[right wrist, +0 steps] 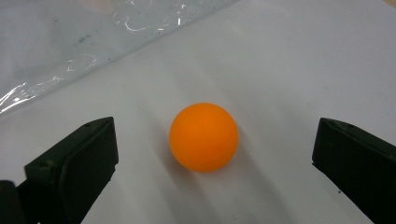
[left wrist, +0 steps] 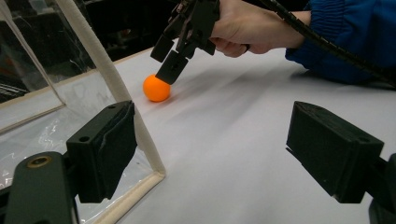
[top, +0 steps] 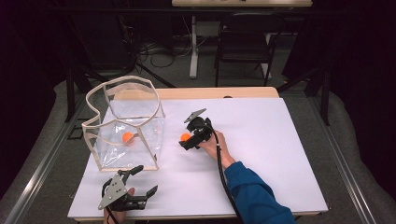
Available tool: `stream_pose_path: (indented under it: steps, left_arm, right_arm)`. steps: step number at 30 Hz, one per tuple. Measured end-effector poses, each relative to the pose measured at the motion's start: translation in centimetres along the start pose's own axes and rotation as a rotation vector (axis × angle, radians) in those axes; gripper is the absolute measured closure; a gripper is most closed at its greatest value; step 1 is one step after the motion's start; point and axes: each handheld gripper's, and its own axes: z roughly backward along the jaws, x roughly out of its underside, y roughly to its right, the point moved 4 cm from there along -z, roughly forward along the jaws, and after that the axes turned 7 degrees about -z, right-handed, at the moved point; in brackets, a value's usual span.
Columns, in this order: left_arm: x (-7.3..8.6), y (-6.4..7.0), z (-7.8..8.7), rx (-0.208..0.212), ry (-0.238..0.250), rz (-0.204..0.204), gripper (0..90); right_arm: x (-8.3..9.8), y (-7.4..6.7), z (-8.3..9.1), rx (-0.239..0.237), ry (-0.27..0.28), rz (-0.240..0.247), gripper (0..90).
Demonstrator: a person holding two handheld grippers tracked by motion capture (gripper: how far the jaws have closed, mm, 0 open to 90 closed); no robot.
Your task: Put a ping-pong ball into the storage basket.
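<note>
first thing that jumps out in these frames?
The orange ball on the white table, sitting between the open jaws of the right tool, not yet gripped. Left of it stands a clear plastic bag on a pale frame, with a second orange ball seen through its wall. The left tool is open near the table's front edge, beside the bag's corner.

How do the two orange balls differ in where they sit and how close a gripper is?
The ball on the table lies on the bare white tabletop; the ball in the bag sits inside the clear bag. The ball on the table lies between the right gripper's open jaws, untouched; the ball in the bag has no gripper near it. Both look alike in colour and size.
</note>
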Motion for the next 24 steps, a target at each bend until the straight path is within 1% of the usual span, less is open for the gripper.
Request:
stream_pose_path:
  steps: [5, 7, 11, 15, 18, 24]
  left_arm:
    - [0.1, -0.1, 0.0, 0.000, -0.004, 0.002, 15.9]
    - [0.1, 0.0, 0.1, 0.000, -0.002, 0.003, 15.9]
    - [0.0, 0.0, 0.0, 0.001, -0.004, -0.003, 15.9]
    - [0.1, 0.0, 0.0, 0.003, -0.004, 0.002, 15.9]
    - [0.1, 0.0, 0.0, 0.001, -0.004, 0.003, 15.9]
    - [0.0, 0.0, 0.0, 0.003, -0.002, -0.002, 15.9]
  right_arm:
    - [-0.1, -0.1, -0.4, 0.003, -0.008, 0.002, 0.0]
    - [-0.1, -0.2, -0.7, 0.004, -0.014, 0.011, 0.8]
    - [0.0, -0.5, -1.0, 0.003, -0.024, 0.004, 4.0]
    - [0.0, -0.5, -1.2, 0.007, -0.028, 0.011, 14.2]
    - [0.1, -0.5, -1.3, 0.022, -0.036, 0.012, 16.4]
    - [0.2, -0.6, -1.6, 0.029, -0.051, 0.017, 27.7]
